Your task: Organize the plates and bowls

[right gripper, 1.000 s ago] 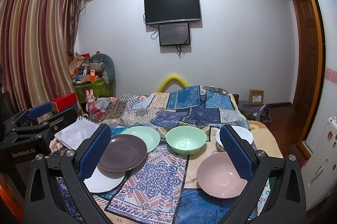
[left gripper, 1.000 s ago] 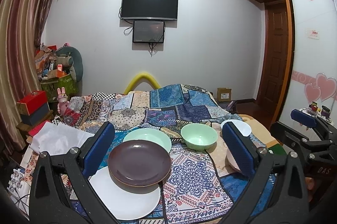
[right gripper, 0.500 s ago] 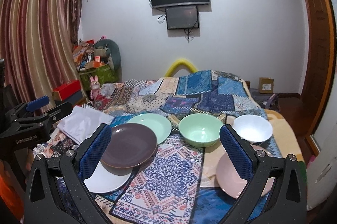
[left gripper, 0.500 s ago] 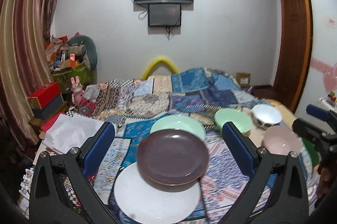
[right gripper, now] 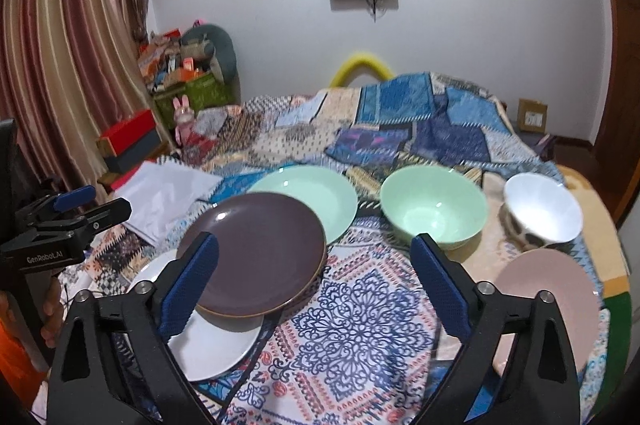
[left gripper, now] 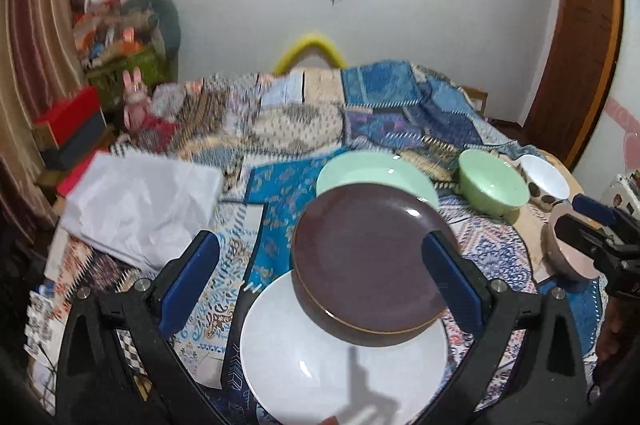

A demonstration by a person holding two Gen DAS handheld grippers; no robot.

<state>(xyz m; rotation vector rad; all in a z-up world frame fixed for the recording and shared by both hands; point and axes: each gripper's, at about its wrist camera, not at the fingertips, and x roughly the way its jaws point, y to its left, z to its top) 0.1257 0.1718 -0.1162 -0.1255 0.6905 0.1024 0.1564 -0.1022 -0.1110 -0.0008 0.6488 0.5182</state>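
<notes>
Brown plate [left gripper: 370, 257]: glossy, dark, round, thin tan rim; centre of left-wrist view, lower left of right-wrist view. Tilted, propped on white plate [left gripper: 320, 365] below and green plate [left gripper: 360, 169] behind it. Round, so no long axis. Green bowl [right gripper: 434, 209], white bowl [right gripper: 542, 209], pink plate [right gripper: 548, 289] sit upright at right on patterned cloth [right gripper: 352, 305]. Left gripper [left gripper: 320, 285] wide open, empty. Right gripper [right gripper: 316, 283] wide open, empty.
</notes>
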